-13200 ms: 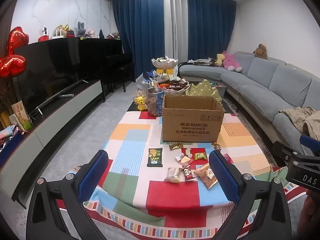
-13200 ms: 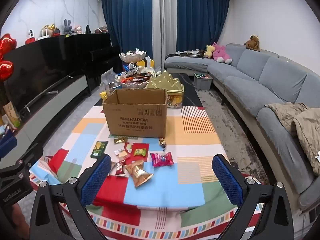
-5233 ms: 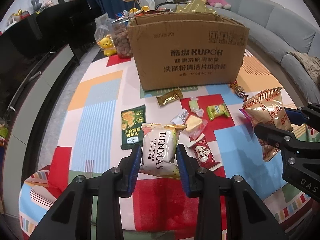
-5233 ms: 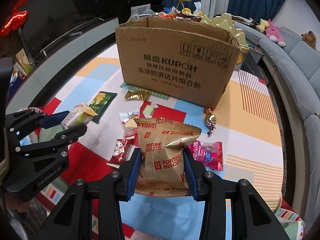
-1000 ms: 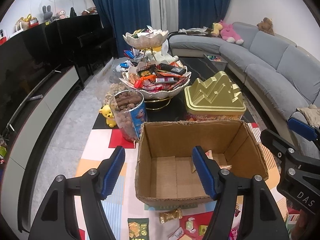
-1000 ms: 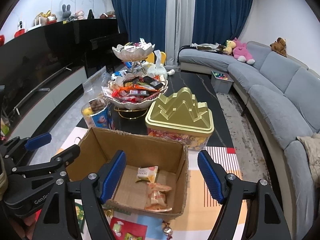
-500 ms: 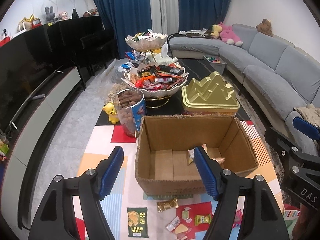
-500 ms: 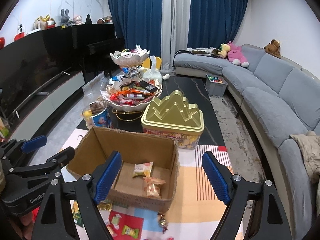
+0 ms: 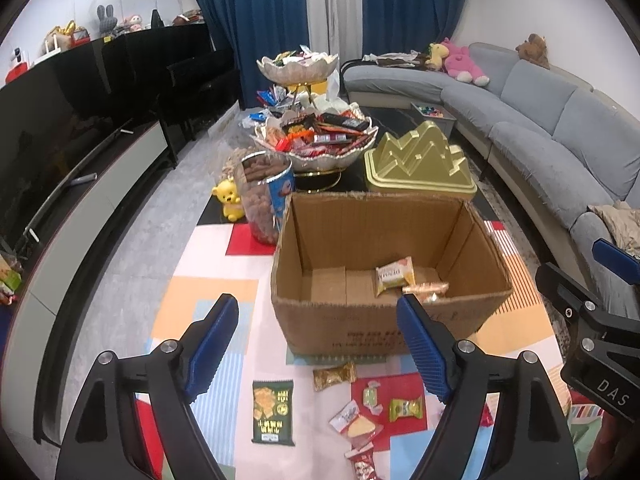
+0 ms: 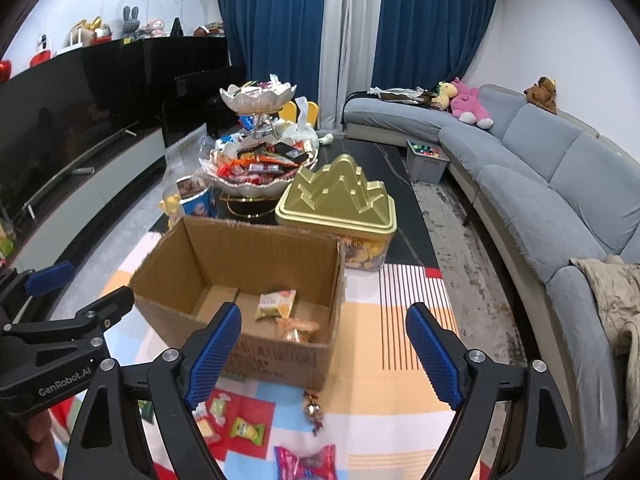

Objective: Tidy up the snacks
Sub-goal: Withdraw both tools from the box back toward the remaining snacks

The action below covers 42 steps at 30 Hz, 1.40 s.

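Note:
An open cardboard box [image 9: 384,320] stands on the patchwork tablecloth [image 9: 208,292]. Inside it lie a white snack packet [image 9: 394,275] and a golden biscuit packet [image 9: 426,289]; the right wrist view shows both, the white packet [image 10: 276,304] and the golden packet [image 10: 298,326]. My left gripper [image 9: 316,320] hangs in front of the box, jaws opening, nothing between them. My right gripper [image 10: 324,320] hangs beside it, jaws also opening and empty. Loose snacks lie in front of the box: a green packet [image 9: 272,410], a gold candy [image 9: 334,376], a pink packet [image 10: 306,462].
Behind the box stand a golden mountain-lidded tin [image 9: 420,160], a tiered bowl of sweets [image 9: 316,136], a jar of nuts [image 9: 264,196] and a yellow bear figure [image 9: 228,200]. A grey sofa [image 9: 540,128] runs along the right, a dark TV cabinet [image 9: 100,184] along the left.
Both grippers have drawn back from over the box toward the near side of the table, and their jaws stand wider. More loose snacks in front of the box have come into view.

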Each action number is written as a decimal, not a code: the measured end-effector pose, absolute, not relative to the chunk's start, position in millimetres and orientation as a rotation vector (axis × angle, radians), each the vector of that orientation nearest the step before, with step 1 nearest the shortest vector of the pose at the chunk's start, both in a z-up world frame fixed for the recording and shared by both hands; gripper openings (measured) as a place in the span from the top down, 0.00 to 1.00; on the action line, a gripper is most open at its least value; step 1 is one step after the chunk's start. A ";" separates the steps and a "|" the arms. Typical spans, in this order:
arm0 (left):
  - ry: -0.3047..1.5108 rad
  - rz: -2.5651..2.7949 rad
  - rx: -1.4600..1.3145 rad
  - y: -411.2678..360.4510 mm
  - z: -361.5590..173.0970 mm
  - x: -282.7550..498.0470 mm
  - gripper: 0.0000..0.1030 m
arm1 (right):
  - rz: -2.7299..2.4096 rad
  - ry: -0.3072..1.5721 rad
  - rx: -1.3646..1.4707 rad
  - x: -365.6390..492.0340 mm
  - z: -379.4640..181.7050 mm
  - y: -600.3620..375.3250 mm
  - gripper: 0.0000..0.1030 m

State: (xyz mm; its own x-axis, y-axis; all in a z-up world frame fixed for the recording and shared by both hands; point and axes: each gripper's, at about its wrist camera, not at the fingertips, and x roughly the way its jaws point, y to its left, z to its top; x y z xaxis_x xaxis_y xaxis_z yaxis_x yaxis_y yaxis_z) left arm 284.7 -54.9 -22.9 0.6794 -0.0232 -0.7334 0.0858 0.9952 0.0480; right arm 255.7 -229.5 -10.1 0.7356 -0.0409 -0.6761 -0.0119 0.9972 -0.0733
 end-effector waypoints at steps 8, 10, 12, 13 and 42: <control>0.845 -0.053 0.091 -56.4 -40.0 260.6 0.21 | -0.010 0.761 -0.080 234.8 -24.0 -231.8 0.17; 0.851 -0.051 0.092 -57.1 -44.3 255.0 0.21 | -0.007 0.765 -0.077 230.6 -27.4 -232.5 0.17; 0.856 -0.050 0.091 -57.2 -48.2 250.1 0.21 | -0.004 0.772 -0.076 227.0 -31.5 -233.2 0.17; 0.858 -0.049 0.092 -57.6 -50.0 248.1 0.21 | -0.003 0.774 -0.075 224.9 -33.7 -233.5 0.17; 0.964 -0.049 0.074 -65.2 -129.6 198.1 0.21 | 0.040 0.894 -0.114 188.1 -101.6 -233.9 0.17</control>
State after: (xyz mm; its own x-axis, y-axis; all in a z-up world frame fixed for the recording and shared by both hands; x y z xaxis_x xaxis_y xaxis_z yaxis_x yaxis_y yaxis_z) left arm 198.1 -65.2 -129.6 0.5692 -0.0083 -0.8221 0.0745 0.9964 0.0416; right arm 188.1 -233.9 -101.6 0.6262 -0.0129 -0.7796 -0.0819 0.9932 -0.0822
